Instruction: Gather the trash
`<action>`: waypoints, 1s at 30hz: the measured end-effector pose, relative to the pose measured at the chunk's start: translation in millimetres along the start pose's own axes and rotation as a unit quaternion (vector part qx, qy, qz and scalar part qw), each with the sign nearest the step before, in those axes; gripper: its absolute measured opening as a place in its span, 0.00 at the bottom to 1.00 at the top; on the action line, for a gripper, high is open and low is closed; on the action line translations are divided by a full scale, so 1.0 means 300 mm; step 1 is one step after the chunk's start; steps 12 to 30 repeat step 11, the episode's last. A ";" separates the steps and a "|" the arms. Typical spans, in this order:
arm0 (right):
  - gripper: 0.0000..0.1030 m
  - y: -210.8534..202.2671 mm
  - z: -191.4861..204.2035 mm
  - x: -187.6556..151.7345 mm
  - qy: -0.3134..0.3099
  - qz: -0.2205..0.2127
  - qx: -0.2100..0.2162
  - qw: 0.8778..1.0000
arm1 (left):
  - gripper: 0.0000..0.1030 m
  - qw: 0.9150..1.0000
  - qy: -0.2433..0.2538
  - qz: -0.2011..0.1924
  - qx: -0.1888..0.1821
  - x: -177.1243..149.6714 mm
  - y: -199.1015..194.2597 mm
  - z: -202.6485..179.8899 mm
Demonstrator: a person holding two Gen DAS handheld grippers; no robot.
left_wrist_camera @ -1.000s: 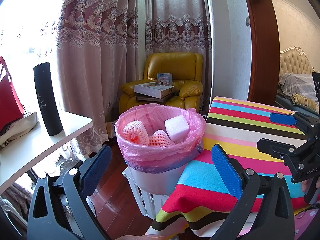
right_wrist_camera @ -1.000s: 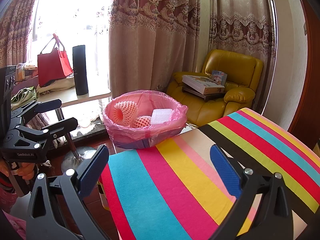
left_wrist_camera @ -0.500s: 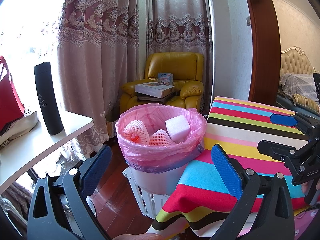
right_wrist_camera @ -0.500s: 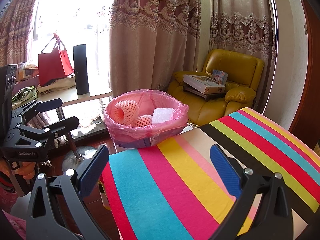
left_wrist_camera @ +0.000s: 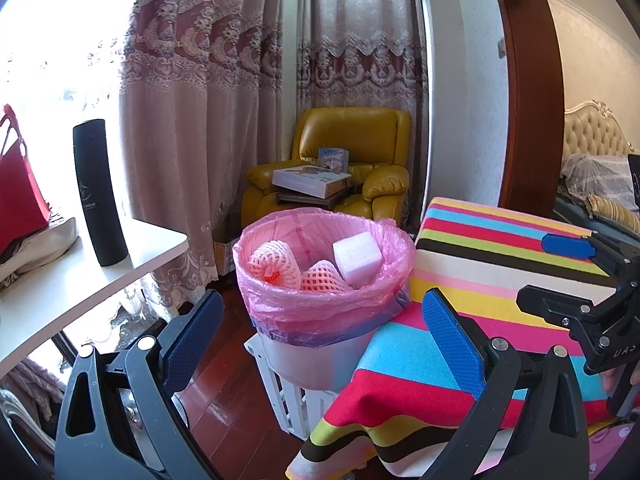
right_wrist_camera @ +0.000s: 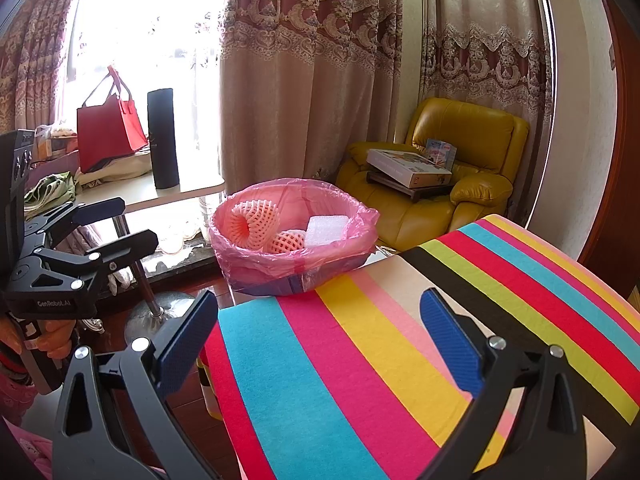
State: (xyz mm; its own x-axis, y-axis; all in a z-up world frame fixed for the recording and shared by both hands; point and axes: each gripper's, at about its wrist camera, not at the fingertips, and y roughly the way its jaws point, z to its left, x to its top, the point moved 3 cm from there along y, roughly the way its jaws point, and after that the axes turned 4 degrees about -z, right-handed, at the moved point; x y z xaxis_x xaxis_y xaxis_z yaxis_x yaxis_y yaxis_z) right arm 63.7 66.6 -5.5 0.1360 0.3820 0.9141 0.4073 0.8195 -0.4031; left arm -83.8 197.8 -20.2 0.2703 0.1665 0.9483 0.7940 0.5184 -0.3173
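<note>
With both my claws, left (left_wrist_camera: 316, 328) and right (right_wrist_camera: 320, 330), wide and empty, I'd approach the far pink-lined bin (left_wrist_camera: 324, 304) level, gripping its liner rim only.

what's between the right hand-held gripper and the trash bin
In the right wrist view, only bare striped tablecloth lies between the open right hand-held gripper and the pink-lined trash bin; no loose trash shows on that stretch.

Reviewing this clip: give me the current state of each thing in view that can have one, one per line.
Left tool: open, empty.
Right tool: open, empty.
Trash bin: lined with pink bag, unlidded.
Pink bag: open, rim folded over bin.
Foam nets: inside bag.
White foam block: inside bag.
Striped tablecloth: bare.
Black bottle: upright on side table.
</note>
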 end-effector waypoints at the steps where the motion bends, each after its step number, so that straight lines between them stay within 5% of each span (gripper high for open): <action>1: 0.95 -0.001 0.004 -0.004 0.000 0.000 0.000 1.000 | 0.92 1.000 0.001 0.000 0.000 -0.001 0.000 -0.001; 30: 0.95 -0.058 -0.023 -0.006 -0.009 -0.010 -0.019 1.000 | 0.92 1.000 0.003 0.022 -0.019 0.016 0.024 -0.053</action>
